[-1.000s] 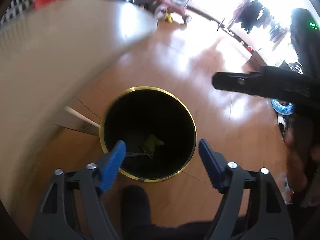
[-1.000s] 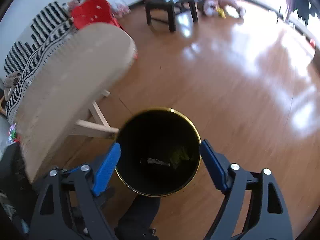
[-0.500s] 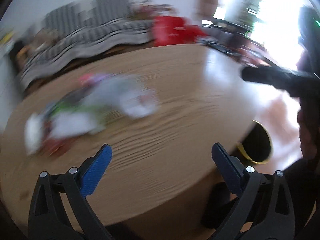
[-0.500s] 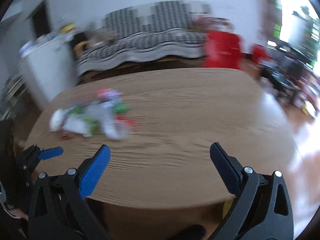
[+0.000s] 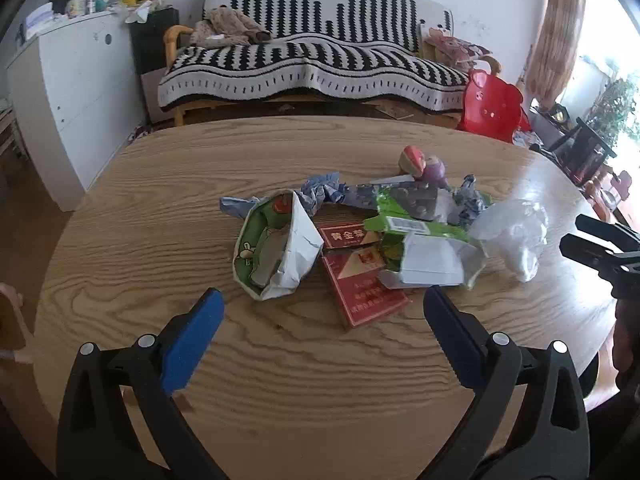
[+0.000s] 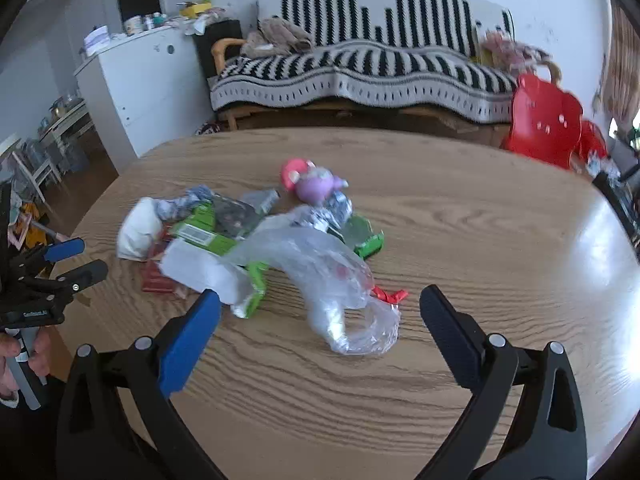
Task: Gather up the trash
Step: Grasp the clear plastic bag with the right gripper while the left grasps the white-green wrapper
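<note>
The red packet (image 5: 366,288) lies half buried under wrappers, its print unreadable.

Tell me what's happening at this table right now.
A person is clearing trash, with a hand-held gripper in each hand. The left hand-held gripper and the right hand-held gripper both hang open and empty over the wooden table, their jaws having just opened wider. The pile waits untouched: a clear plastic bag, a red carton, a torn white-and-green wrapper and a green pack.

Trash pile (image 5: 360,240) lies mid-table (image 5: 160,216), sofa (image 5: 320,52) behind.
</note>
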Demonstrator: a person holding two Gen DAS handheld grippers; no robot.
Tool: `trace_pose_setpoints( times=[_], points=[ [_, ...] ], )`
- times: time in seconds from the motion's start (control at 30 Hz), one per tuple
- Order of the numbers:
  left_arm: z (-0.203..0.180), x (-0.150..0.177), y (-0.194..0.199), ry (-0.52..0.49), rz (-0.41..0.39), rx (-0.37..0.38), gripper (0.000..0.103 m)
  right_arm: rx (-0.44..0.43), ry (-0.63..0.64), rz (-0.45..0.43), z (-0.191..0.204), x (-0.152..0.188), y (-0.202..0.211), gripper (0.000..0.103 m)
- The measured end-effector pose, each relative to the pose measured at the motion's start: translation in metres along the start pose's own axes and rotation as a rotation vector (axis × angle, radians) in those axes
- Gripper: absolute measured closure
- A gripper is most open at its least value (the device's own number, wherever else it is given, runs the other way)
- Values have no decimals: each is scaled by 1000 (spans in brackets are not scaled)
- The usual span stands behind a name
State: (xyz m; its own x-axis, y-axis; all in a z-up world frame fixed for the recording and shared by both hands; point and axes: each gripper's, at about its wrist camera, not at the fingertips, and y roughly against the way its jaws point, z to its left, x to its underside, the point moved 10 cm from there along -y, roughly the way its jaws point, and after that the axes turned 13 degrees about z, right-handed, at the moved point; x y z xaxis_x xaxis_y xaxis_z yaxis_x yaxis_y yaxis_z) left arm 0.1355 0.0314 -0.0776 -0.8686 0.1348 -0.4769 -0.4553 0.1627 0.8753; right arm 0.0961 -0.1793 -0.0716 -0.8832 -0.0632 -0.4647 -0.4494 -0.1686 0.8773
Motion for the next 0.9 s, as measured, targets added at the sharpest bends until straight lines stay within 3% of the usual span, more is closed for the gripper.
trace_pose_setpoints(
  times=[0.13,0.33,0.5,0.6,0.67,0.73,0.77,0.83,0.9],
  points=[
    [11,-8,-29,16,55,22,6,40,12,60,-8,-2,-37,7],
    [42,-21,-58,8,71,-78,6,35,9,115,-7,-5,-71,7],
    [49,-32,-78,-27,78,-35,6,42,9,138,-4,-8,-86,12],
    [49,-42,-85,-28,59,13,6,49,1,158,-7,-7,-95,25],
    [48,-44,-88,-23,60,25,7,75,11,146,-7,-8,-94,41],
    [50,-43,-91,-22,77,16,17,74,19,144,-6,-8,-92,56],
    [49,-42,-91,-20,76,33,26,75,19,141,-6,-8,-91,69],
    [49,-44,-84,-7,58,19,36,66,10,132,-8,-8,-87,78],
    [49,-41,-80,-7,66,3,38,56,2,117,-9,-10,-81,84]
  ],
)
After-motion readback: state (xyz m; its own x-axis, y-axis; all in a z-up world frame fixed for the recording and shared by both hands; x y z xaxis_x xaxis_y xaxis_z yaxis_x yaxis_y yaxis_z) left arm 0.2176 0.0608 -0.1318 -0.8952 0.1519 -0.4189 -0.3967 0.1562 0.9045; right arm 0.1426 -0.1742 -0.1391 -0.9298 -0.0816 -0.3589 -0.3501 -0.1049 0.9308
